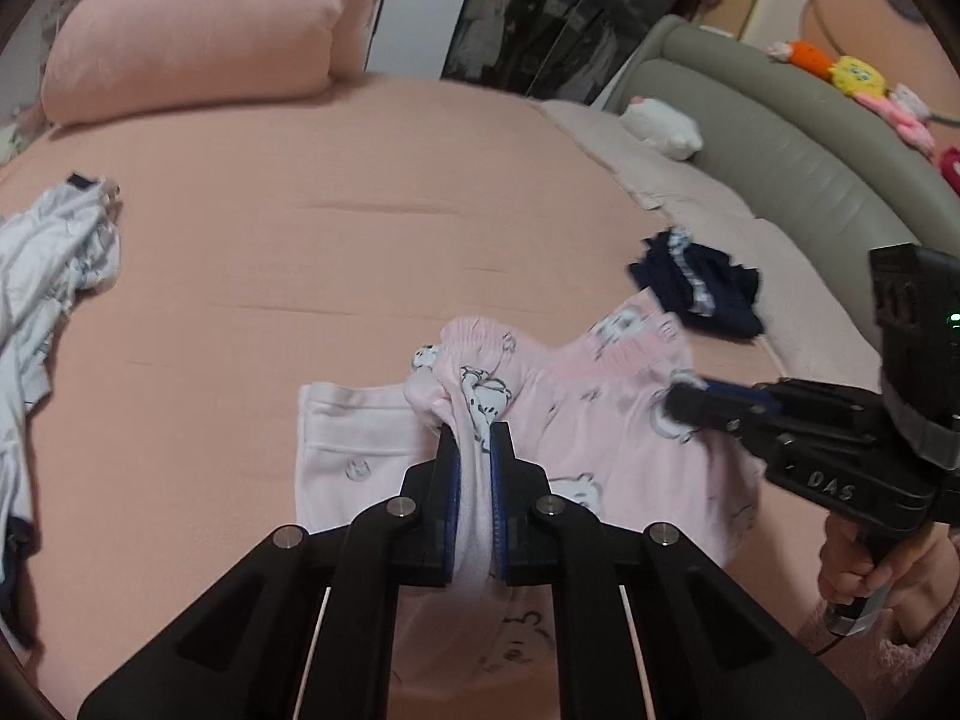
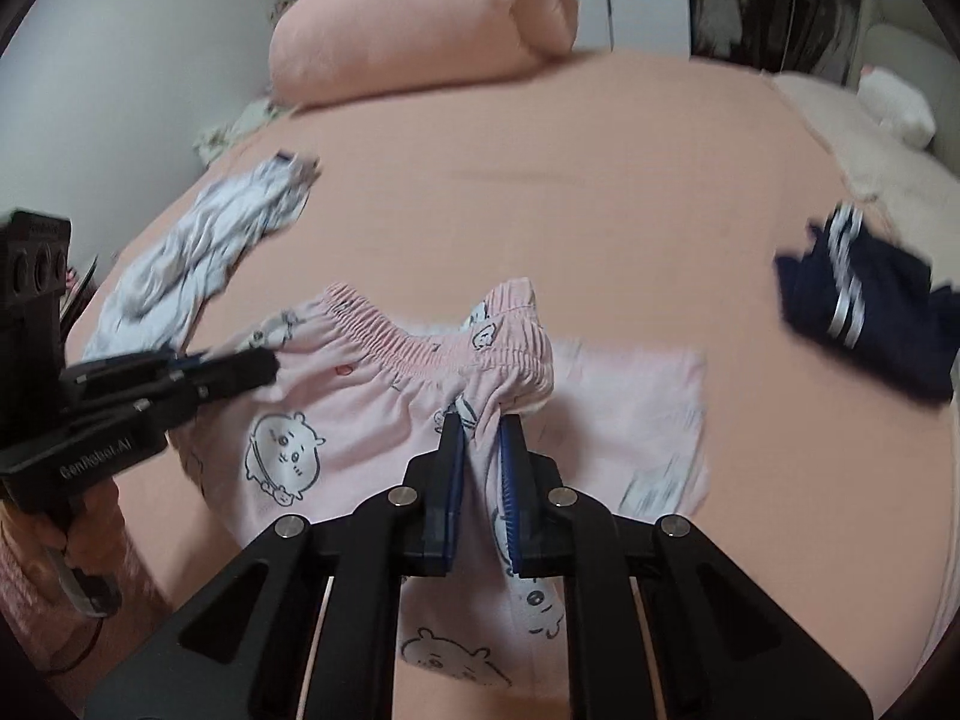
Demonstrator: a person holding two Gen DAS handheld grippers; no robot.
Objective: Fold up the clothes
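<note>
Left claw (image 1: 474, 438) and right claw (image 2: 480, 426) each clamp a bunch of the pink printed pants (image 2: 336, 414) near the waistband, likely to spread them for folding (they sag onto the bed (image 1: 360, 240)).

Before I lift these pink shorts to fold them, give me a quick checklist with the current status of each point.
1. Left tool shut on the pink shorts: ok.
2. Right tool shut on the shorts at the waistband: ok.
3. Waistband taut between both grips: not ok, it sags and bunches.
4. Folded pale pink garment clear of the shorts: not ok, shorts overlap it.
5. Navy garment clear: ok.
6. Legs untwisted: cannot tell.
</note>
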